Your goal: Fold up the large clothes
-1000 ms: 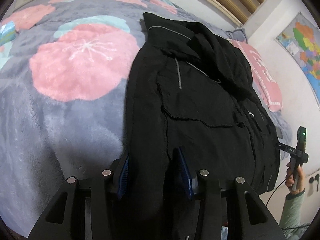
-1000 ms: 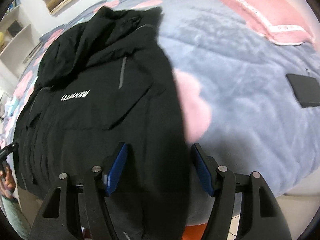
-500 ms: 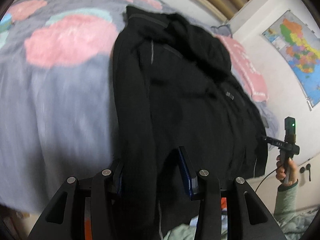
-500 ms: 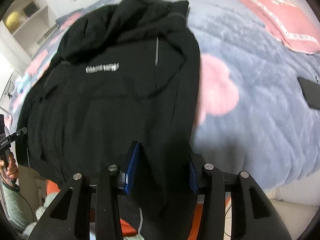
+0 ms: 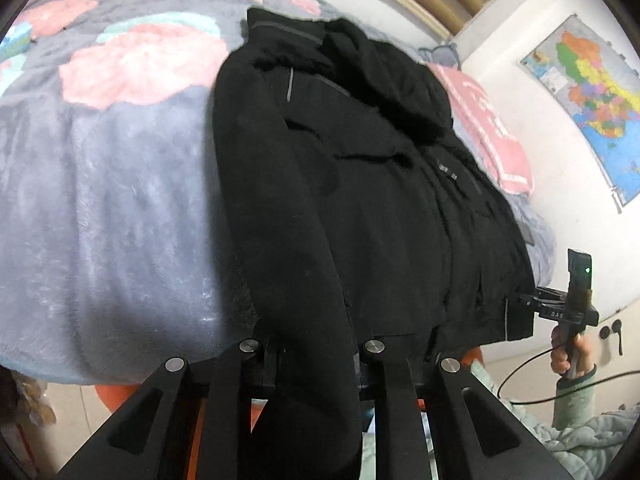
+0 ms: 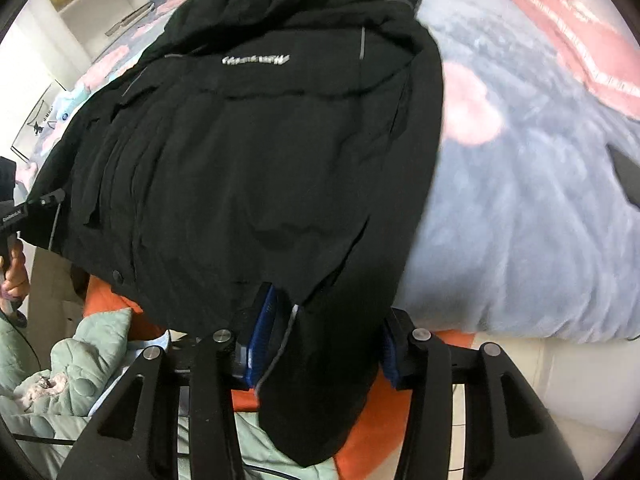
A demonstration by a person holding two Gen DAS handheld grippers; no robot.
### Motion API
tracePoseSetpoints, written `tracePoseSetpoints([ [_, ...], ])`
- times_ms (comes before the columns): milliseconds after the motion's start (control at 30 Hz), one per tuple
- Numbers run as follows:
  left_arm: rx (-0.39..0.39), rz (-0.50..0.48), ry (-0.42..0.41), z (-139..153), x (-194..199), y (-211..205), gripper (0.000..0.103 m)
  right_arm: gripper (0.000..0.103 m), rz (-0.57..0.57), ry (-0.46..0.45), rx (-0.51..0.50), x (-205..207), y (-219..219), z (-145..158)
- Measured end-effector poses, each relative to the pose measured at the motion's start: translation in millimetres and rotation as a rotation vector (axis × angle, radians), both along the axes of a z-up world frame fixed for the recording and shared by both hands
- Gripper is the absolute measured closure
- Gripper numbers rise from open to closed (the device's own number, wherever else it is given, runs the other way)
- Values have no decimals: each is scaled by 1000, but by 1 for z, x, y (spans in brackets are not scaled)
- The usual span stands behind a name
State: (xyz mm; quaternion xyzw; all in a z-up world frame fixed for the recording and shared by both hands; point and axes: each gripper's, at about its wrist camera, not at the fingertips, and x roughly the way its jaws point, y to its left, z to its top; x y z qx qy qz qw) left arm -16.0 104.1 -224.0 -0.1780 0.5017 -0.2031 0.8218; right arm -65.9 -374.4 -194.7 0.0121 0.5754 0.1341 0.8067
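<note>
A large black jacket (image 5: pixel 380 208) lies front-up on the bed, its hem and sleeve ends hanging over the near edge. In the left wrist view a sleeve runs down between my left gripper's (image 5: pixel 314 356) fingers; the jaws are closing and press on it, and the cloth hides the pads. In the right wrist view the jacket (image 6: pixel 260 152) shows a white chest logo. My right gripper (image 6: pixel 324 340) has its blue pads on either side of the other sleeve, shut on the thick cloth. Each gripper appears at the edge of the other's view, held by a hand.
A grey fleece blanket (image 5: pixel 100 200) with pink flowers covers the bed. A pink pillow (image 6: pixel 580 20) lies at the far right and a dark flat slab (image 6: pixel 626 176) near the bed's right side. Below the bed edge are a green quilted garment (image 6: pixel 72 372) and something orange (image 6: pixel 360 432).
Both grippers drew back to the bed's near edge and the jacket slid with them, so its hem now hangs over. Both pairs of jaws narrowed onto the sleeves.
</note>
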Motion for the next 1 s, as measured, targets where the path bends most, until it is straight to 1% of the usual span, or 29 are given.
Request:
tracePoseSetpoints([
  [33, -8, 6, 15, -4, 2, 1, 85, 54, -4, 5, 14, 2, 0, -6],
  [67, -10, 15, 21, -6, 1, 0, 85, 65, -11, 2, 5, 3, 1, -8],
  [100, -12, 25, 17, -5, 0, 1, 89, 73, -18, -9, 2, 4, 2, -7],
  [133, -9, 33, 2, 0, -2, 2, 92, 78, -25, -24, 35, 4, 0, -1],
  [167, -9, 37, -23, 8, -5, 3, 93, 80, -28, -35, 66, 4, -3, 6],
  [267, -42, 46, -86, 35, -7, 9, 93, 81, -20, -88, 152, 1, -15, 39],
  [433, -145, 55, -202, 84, 8, 15, 93, 81, 24, -197, 209, 14, -16, 97],
  [533, -179, 69, -261, 109, 27, 17, 93, 81, 35, -249, 247, 30, -15, 121],
  [633, -200, 81, -283, 124, 47, 19, 93, 81, 17, -286, 308, 56, -15, 138],
  [800, -202, 95, -319, 147, 87, 18, 93, 81, -11, -333, 313, 93, -23, 160],
  [933, -211, 116, -340, 162, 128, 24, 92, 81, -49, -362, 320, 129, -35, 177],
  [1000, -246, 140, -330, 164, 155, 28, 92, 81, -84, -375, 327, 157, -40, 182],
])
